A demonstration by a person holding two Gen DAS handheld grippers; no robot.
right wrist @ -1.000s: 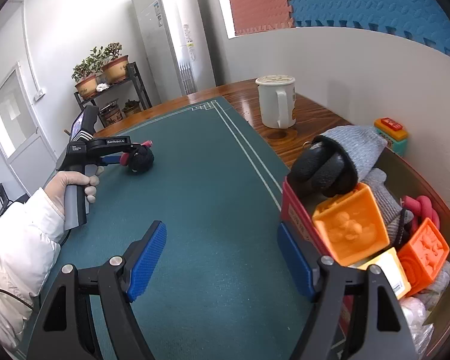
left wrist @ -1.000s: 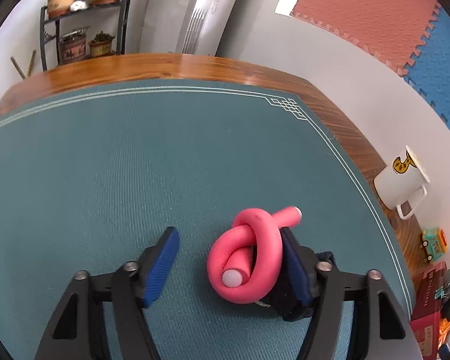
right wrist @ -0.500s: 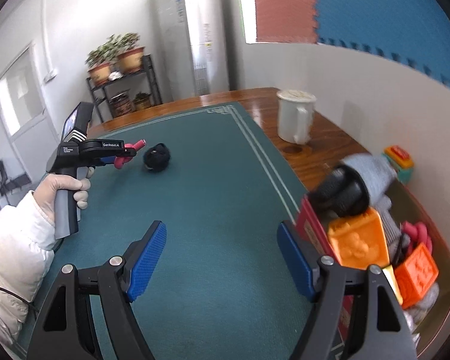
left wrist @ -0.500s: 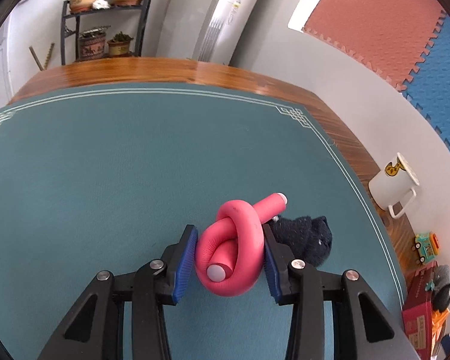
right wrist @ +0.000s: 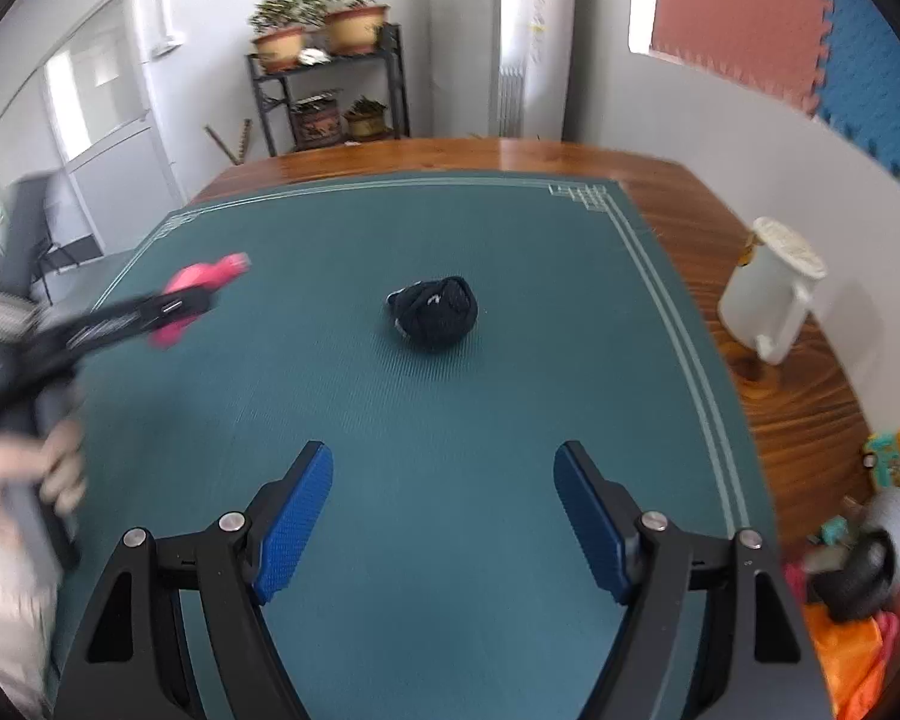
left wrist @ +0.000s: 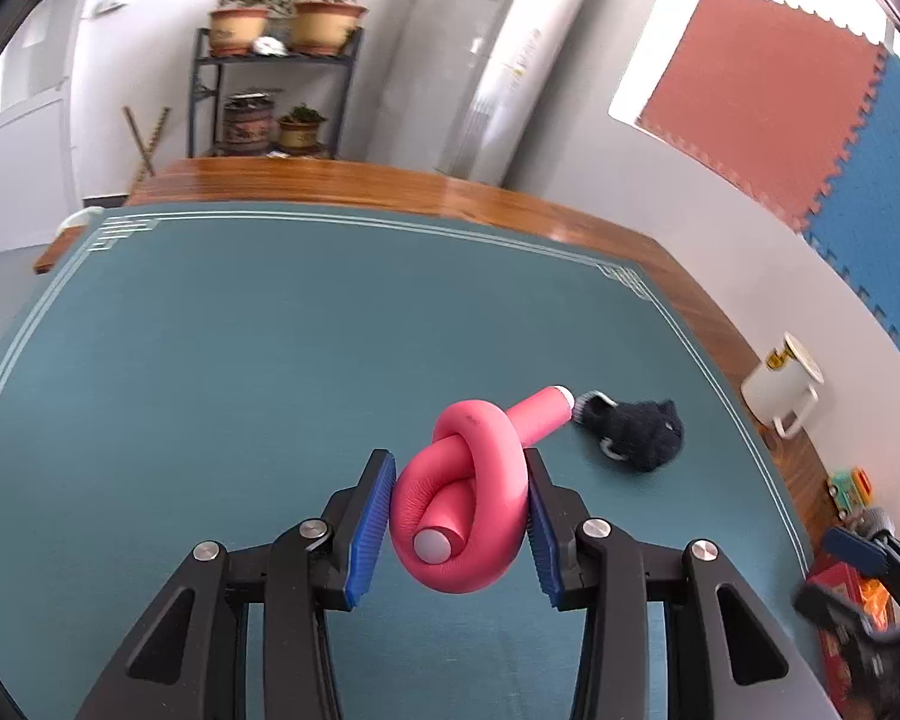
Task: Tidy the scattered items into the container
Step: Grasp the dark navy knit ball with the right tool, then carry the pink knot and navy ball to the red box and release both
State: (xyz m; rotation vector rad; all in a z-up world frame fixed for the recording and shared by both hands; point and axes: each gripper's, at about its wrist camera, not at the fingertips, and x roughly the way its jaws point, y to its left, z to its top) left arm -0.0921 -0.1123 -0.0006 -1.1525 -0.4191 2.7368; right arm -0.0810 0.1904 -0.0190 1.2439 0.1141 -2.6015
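Green-matted tabletop (right wrist: 510, 396). Left hand-held gripper (left wrist: 459, 531) clenched on knotted pink foam tube (left wrist: 468, 510), lifted. Right hand-held gripper (right wrist: 444, 516) released, facing black sock ball (right wrist: 435, 312). Next, likely: carry tube to container (left wrist: 840, 618).

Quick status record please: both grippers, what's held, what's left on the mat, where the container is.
left gripper: shut on the pink knotted foam tube, apparently lifted off the mat
right gripper: open, empty, pointed at the black sock ball
left on mat: black sock ball, alone on the green mat
container: lower right edge of right wrist view, blurred, already holding toys
bystanders: white mug and small toy on the wooden table edge
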